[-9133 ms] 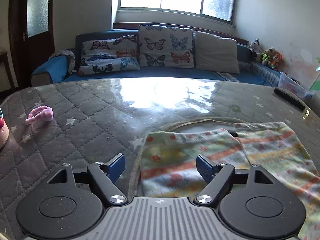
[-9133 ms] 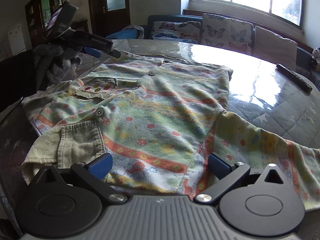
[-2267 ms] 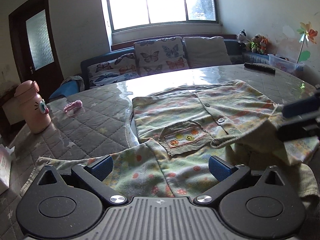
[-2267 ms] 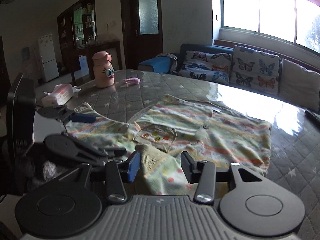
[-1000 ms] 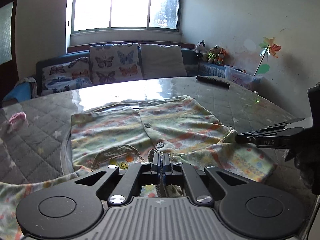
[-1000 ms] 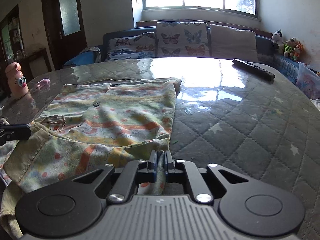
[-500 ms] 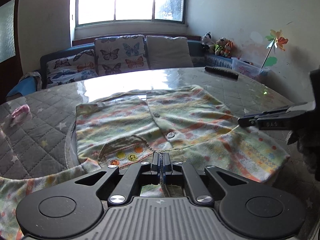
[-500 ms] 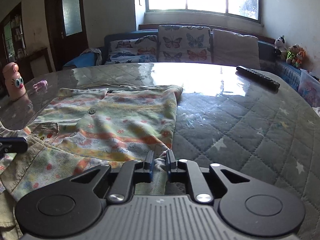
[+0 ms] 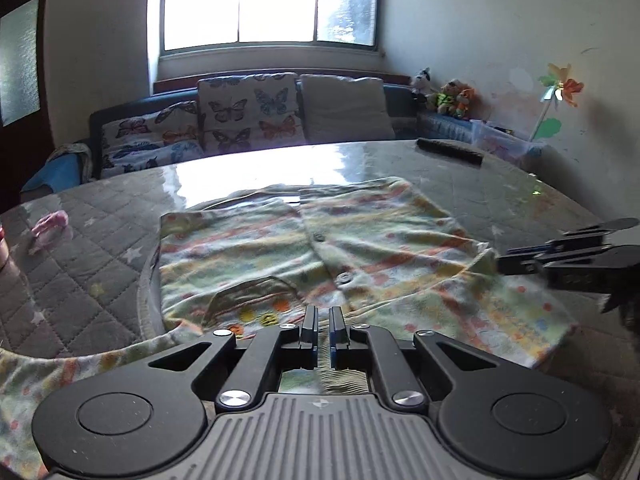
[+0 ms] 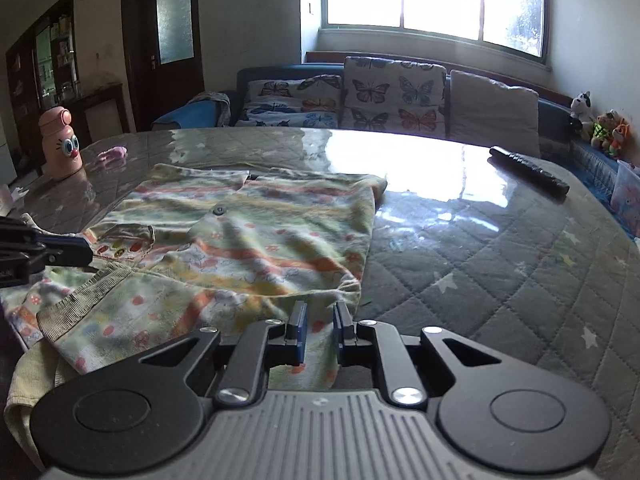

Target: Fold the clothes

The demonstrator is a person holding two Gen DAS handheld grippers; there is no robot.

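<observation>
I see the shirt point(image 9: 320, 248) flat on the counter point(image 10: 500, 256), right sleeve folded across its front, left sleeve out. Both hand-held grippers, left point(image 9: 323, 334) and right point(image 10: 319, 330), slightly apart, gripping nothing.

No legible text, label, brand, number or sign appears in either wrist view; faint embossed characters on the side of the right gripper point(image 9: 568, 276), at the right of the left wrist view, cannot be read.

backlit by window point(image 9: 272, 4) | glare on table point(image 10: 400, 160) | fisheye edges | dim foreground
</observation>
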